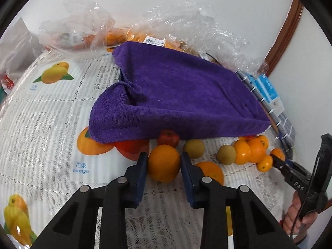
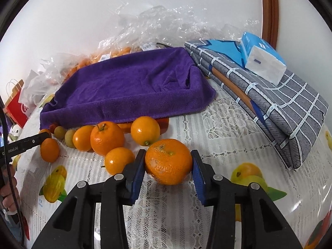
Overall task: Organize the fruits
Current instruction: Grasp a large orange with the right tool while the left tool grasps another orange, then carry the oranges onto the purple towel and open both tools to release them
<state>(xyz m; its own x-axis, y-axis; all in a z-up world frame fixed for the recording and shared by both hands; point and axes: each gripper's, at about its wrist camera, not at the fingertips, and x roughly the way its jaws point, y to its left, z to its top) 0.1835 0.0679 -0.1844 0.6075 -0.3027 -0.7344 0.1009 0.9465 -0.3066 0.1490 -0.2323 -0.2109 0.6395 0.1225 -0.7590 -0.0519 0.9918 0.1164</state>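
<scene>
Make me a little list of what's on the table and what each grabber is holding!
left gripper: shut on smooth orange
right gripper: shut on bumpy mandarin
loose fruit: orange pile, two small green fruits, one red fruit
purple towel: draped over something hidden
tissue pack: on folded checked cloth
behind towel: plastic bags

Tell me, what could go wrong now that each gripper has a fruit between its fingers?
The left hand-held gripper holds a smooth round orange that might slip out and roll. The right hand-held gripper squeezes a soft-looking mandarin and could bruise it. Lifting either might nudge the loose fruits crowded nearby.
</scene>
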